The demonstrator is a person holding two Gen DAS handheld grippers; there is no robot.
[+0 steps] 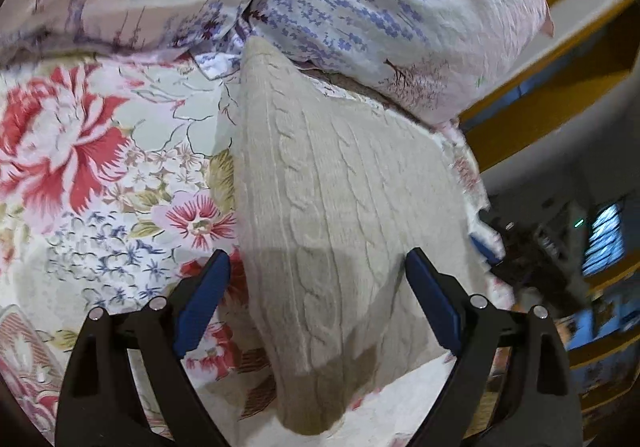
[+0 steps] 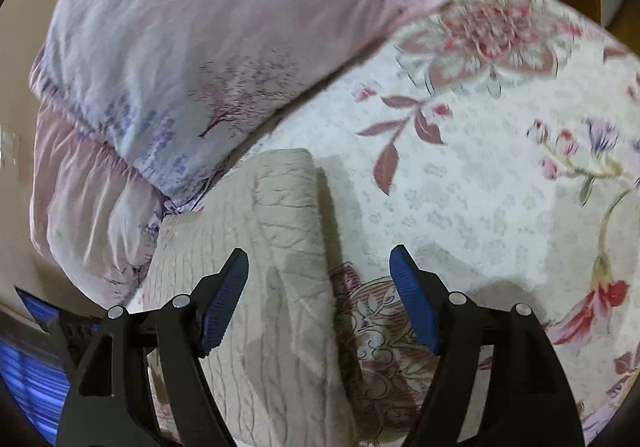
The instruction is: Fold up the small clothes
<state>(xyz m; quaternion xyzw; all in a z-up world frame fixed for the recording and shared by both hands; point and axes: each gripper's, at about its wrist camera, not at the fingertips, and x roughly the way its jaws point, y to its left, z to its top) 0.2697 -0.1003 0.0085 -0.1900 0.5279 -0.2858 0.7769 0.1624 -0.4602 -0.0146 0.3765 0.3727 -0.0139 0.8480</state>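
A beige cable-knit sweater (image 1: 340,187) lies folded on a floral bedsheet (image 1: 100,151). My left gripper (image 1: 318,267) is open and empty, just above the sweater's near part, with its jaws standing on either side of it. In the right wrist view the sweater (image 2: 272,247) lies as a folded strip with a thick folded edge on its right. My right gripper (image 2: 320,267) is open and empty above that edge, its left finger (image 2: 224,303) over the knit and its right finger (image 2: 412,307) over the bedsheet (image 2: 480,187).
A pale pillow with a purple and blue print (image 1: 392,7) lies just beyond the sweater, touching its far end; it also shows in the right wrist view (image 2: 180,67). The bed's edge and yellow wooden furniture (image 1: 540,119) are to the right.
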